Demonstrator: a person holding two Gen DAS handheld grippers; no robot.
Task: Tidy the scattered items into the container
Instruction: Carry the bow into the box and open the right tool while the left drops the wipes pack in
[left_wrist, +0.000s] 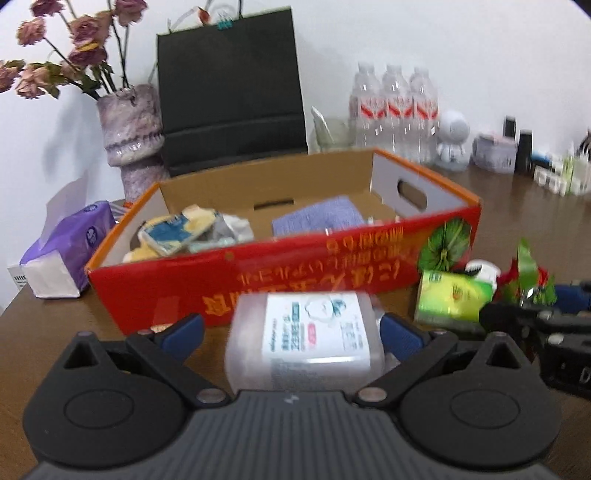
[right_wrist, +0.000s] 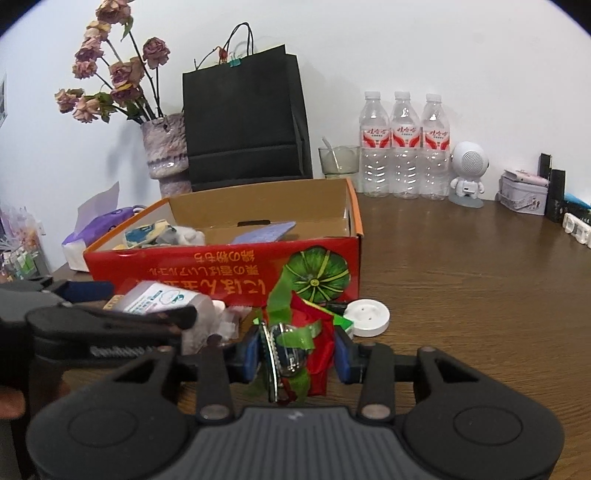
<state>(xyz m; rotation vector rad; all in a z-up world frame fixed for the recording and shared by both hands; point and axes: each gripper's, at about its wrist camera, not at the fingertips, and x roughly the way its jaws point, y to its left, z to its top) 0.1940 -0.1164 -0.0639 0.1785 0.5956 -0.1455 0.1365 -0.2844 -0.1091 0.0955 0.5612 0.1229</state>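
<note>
The red cardboard box (left_wrist: 280, 273) stands open on the brown table, holding yellow-blue packets (left_wrist: 173, 232) and a purple cloth (left_wrist: 317, 218). My left gripper (left_wrist: 291, 328) has its jaws wide, around a clear plastic pack with a white label (left_wrist: 306, 336); the left pad stands apart from it. My right gripper (right_wrist: 295, 354) is shut on a red-and-green ribbon ornament with a metal piece (right_wrist: 291, 347), just in front of the box (right_wrist: 221, 266). The pack also shows in the right wrist view (right_wrist: 162, 297). A green carton (left_wrist: 454, 299) and a white round disc (right_wrist: 369, 315) lie by the box's front right corner.
A purple tissue pack (left_wrist: 66, 251) lies left of the box. Behind it stand a vase with dried roses (left_wrist: 129, 129), a black paper bag (left_wrist: 229, 99), a glass cup (right_wrist: 338, 160), three water bottles (right_wrist: 404, 144), a white figurine (right_wrist: 467, 173) and small tins (right_wrist: 522, 192).
</note>
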